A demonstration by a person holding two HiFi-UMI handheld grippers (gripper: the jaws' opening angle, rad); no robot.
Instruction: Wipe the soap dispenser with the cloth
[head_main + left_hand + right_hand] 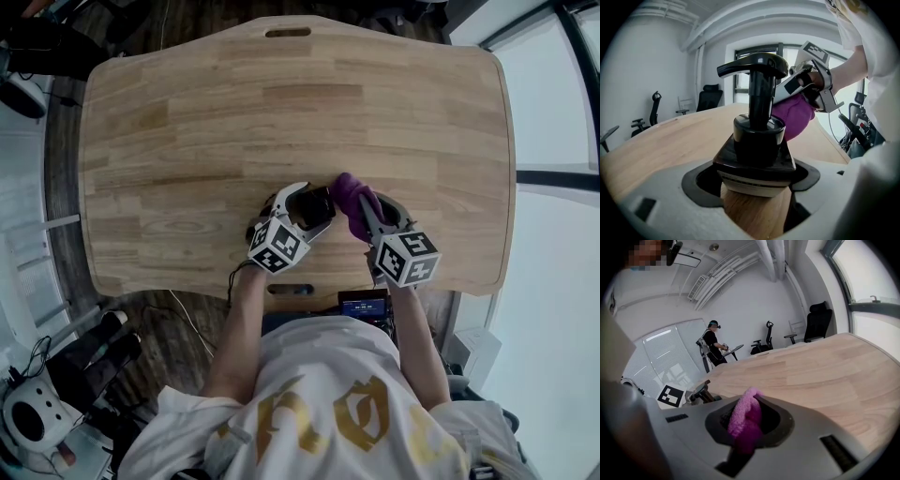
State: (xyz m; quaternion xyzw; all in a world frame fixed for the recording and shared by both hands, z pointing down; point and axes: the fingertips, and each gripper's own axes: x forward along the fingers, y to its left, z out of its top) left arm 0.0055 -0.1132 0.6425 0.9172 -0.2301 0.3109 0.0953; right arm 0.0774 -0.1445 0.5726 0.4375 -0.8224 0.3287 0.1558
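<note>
**A:** Left tongs (316, 208) are clamped on the soap dispenser (758, 136), gripping its body low down. It's upright over the near edge of the tabletop (281, 103), about the middle.

**B:** And the right tongs (367, 202) are pinching the purple cloth (745, 420), a bunched fold sticking out between them. From the left gripper view the cloth is pressed against the right side of the dispenser's neck, just under the pump head.

**A:** Is the bottle resting on the wood or lifted?

**B:** Can't tell from here. What worries me is the grip: it's low and the push is high. If the cloth leans hard on that neck, I reckon the dispenser could twist or tip in the tongs.

**A:** The pump's a risk too. A downward stroke over the spout would likely squirt soap onto the cloth.

**B:** Only a fold of the cloth is held, so a dragging wipe might pull it free. And this near the edge, anything dropped could go to the floor.
</note>
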